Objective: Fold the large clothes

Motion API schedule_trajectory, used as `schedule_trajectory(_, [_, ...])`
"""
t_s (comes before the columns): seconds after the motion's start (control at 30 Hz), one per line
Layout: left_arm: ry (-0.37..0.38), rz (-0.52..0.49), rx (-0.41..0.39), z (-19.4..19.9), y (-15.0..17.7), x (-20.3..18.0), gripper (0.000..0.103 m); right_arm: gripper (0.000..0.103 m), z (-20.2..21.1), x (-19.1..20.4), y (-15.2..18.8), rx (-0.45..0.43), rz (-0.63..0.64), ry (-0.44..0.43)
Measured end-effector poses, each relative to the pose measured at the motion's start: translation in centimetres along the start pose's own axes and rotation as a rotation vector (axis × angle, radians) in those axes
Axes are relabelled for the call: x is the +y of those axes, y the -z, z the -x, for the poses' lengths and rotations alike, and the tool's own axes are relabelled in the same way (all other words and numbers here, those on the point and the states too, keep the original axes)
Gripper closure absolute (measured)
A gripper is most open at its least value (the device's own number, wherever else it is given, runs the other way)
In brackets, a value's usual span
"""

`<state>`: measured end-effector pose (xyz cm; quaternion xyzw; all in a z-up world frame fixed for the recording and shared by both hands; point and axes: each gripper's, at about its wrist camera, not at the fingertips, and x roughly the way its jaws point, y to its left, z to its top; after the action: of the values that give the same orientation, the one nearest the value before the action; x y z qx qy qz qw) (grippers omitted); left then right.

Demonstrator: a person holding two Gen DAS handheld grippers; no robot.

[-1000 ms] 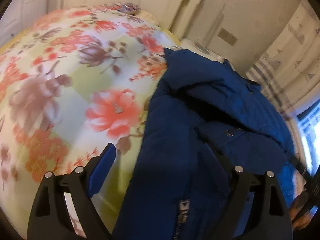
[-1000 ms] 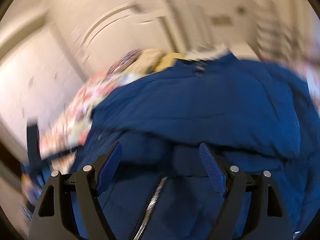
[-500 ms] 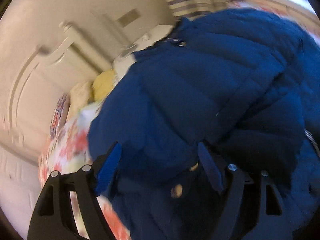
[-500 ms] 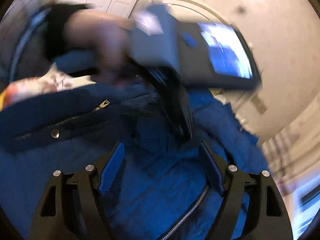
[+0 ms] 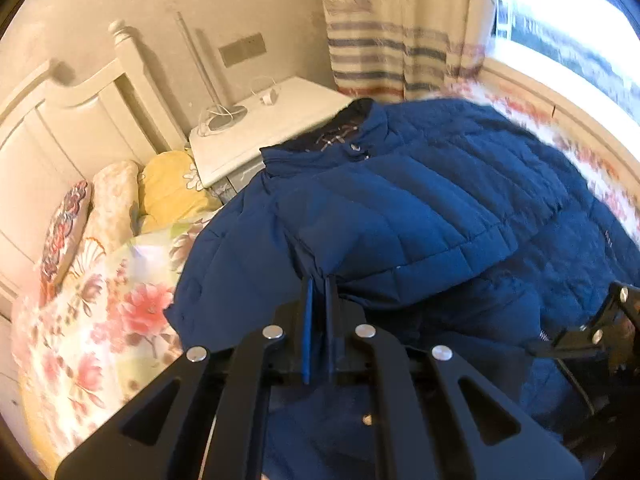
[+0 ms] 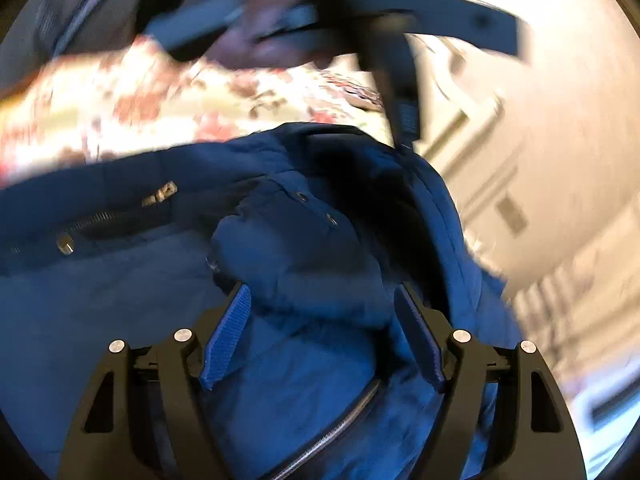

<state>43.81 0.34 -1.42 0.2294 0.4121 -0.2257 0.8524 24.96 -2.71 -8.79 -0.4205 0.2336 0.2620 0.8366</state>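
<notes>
Bed (image 5: 100, 344): covered by a floral quilt in pink, red and pale green; a white headboard (image 5: 60, 128) stands at its far end, with pillows (image 5: 168, 188) stacked against it.

Blue padded jacket (image 5: 420, 208): lies on the quilt toward the window side of the bed, collar (image 5: 352, 136) pointing at the bedside table (image 5: 264, 128). One quilted panel is turned over onto the body of the garment. In the right wrist view the open front shows a zipper (image 6: 332, 432), a zip pull and snap studs; that view is motion-blurred.

Striped curtain (image 5: 400, 40): hangs beside a bright window, behind the jacket.

Left gripper (image 5: 318, 292): jaws together, blue pads meeting at a ridge of jacket fabric at the edge of the turned-over panel; whether cloth is pinched between them cannot be told. The same gripper and the hand (image 6: 260, 40) holding it appear blurred at the top of the right wrist view.

Right gripper (image 6: 322, 336): jaws apart and closing, a bulge of jacket fabric between the pads, which do not yet press on it. Its black frame shows at the right edge of the left wrist view
</notes>
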Motion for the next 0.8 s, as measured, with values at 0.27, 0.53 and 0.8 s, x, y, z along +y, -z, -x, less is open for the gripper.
schedule_trajectory(0.27, [-0.023,-0.015,-0.018,1.7,-0.1,0.4,0.098,0.082,-3.2,0.7,-2.4,0.028,0.075,-0.023])
schedule_trajectory(0.53, [-0.062,-0.001,-0.003,2.3,-0.3,1.2,0.097,0.087,-5.7,-2.4,-6.3,-0.054,-0.295,-0.054])
schedule_trajectory(0.8, [-0.005,0.054,-0.024,2.6,1.4,2.3,0.097,0.082,-5.1,-3.2,-3.2,0.053,-0.409,-0.296])
